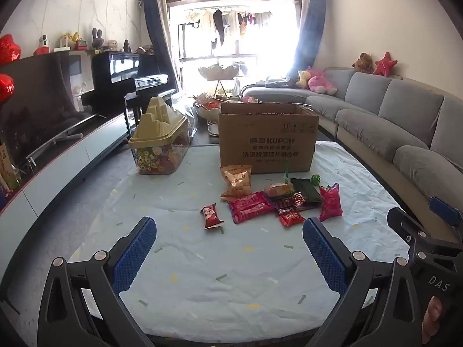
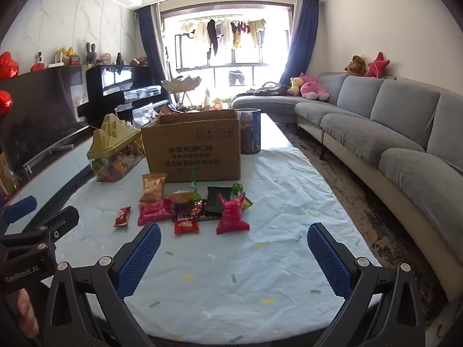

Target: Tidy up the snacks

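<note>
Both grippers hang over the near end of the table, tilted down, with nothing between their blue pads. The left gripper (image 1: 228, 248) stands spread wide, and so does the right gripper (image 2: 233, 253).

The snacks (image 1: 275, 199) lie in a loose heap ahead of both, on the pale cloth (image 1: 202, 283), just in front of the box (image 1: 267, 141). One red packet (image 1: 211, 216) lies apart, ahead and a little left of the left gripper; it looks the easiest first pick, since nothing overlaps it. A pink bag (image 2: 232, 215) stands puffed straight ahead of the right gripper, nearest to it.

To do this step well, each gripper should probably take one packet at a time, coming down with the pads either side of a narrow edge, and closing gently, as the bags look soft and air-filled. The overlapping packets in the middle are best left until the outer ones are gone.

The box is open at the top; its inside is hidden from here. A clear tub (image 1: 157, 156) with a yellow lid, far left of the left gripper, looks full of small wrapped sweets. A round jar (image 2: 249, 131) behind the box holds something dark.
</note>
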The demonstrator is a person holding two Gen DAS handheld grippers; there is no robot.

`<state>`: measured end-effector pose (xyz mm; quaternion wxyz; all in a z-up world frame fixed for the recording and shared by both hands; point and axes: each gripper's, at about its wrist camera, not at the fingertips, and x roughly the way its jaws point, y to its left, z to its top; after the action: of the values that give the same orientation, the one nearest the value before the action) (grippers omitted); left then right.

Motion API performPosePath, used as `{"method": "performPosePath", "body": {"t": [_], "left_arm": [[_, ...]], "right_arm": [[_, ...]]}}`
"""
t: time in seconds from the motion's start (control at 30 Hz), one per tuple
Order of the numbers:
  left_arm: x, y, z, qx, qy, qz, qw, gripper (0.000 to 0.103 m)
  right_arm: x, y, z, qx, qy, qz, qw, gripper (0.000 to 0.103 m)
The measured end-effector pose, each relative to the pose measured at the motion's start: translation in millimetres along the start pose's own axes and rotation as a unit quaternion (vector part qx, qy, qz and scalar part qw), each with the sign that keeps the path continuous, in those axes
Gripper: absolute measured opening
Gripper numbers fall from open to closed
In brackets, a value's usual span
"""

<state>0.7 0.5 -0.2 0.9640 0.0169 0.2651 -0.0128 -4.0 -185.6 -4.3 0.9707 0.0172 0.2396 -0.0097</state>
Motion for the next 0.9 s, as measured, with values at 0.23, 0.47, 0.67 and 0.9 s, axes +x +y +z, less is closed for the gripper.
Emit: {"method": "performPosePath", "body": {"t": [0.23, 0.47, 0.67, 0.9], "left_arm": [[-2.4, 9.0, -5.0, 0.007, -0.009, -0.004, 0.9999, 0.103], [0.9, 6.4, -6.8, -0.001, 0.001, 0.013, 0.9999, 0.103], [-6.2, 5.2, -2.4, -0.004, -0.005, 0.013, 0.9999, 0.103], [-8.4, 6.9, -2.9, -0.007, -0.009, 0.013, 0.9998, 0.103]], "right_arm": [[-0.8, 0.9, -0.7, -0.005, -0.002, -0.004, 1.0, 0.103], [-4.6, 3.8, 0.9, -0.005, -0.004, -0.007, 1.0, 0.103], [-5.3, 5.2, 0.5, -0.009, -0.006, -0.008, 1.0, 0.103], [-6.9, 4.1, 0.9, -0.011, -0.009, -0.006, 1.0, 0.103]]}}
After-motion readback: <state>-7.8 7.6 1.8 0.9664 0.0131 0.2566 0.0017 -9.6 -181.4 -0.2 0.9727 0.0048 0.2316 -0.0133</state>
